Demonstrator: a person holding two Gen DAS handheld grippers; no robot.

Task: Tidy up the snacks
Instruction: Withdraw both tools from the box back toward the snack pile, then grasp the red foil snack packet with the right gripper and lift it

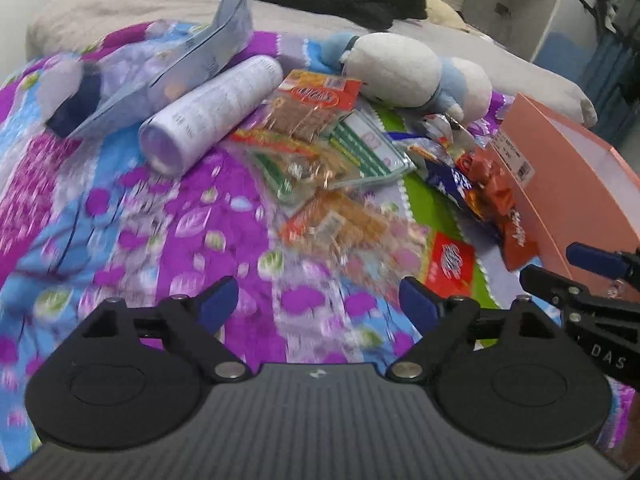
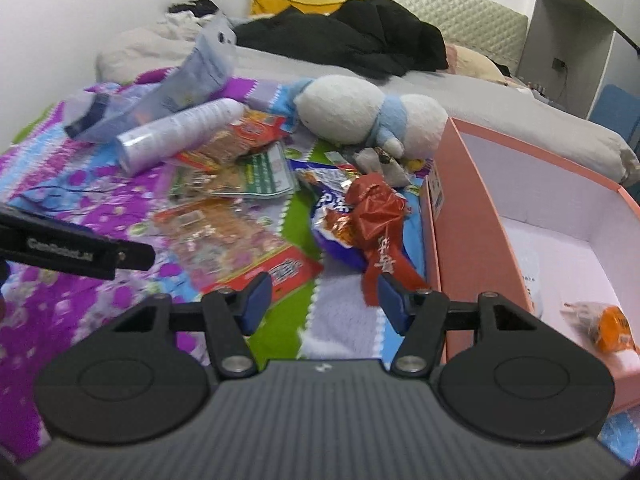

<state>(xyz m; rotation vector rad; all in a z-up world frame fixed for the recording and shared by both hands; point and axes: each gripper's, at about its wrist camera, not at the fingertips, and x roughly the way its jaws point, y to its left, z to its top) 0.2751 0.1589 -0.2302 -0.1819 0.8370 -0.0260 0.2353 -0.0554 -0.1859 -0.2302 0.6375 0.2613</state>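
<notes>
Several snack packets lie scattered on a flowered bedspread (image 1: 120, 208). A clear packet with a red label (image 1: 344, 236) lies just ahead of my open, empty left gripper (image 1: 320, 304). A red crumpled packet (image 2: 376, 220) on a purple-blue one (image 2: 332, 216) lies just ahead of my open, empty right gripper (image 2: 324, 300). A pink cardboard box (image 2: 464, 216) stands to the right, with one orange snack (image 2: 600, 324) inside. The right gripper also shows in the left wrist view (image 1: 560, 268), next to the box (image 1: 568, 184).
A white-and-blue plush toy (image 2: 360, 112) lies behind the snacks. A white tube canister (image 1: 212, 112) and a pale blue pouch (image 1: 192, 64) lie at the left. Black clothes (image 2: 344, 40) and pillows are at the back of the bed.
</notes>
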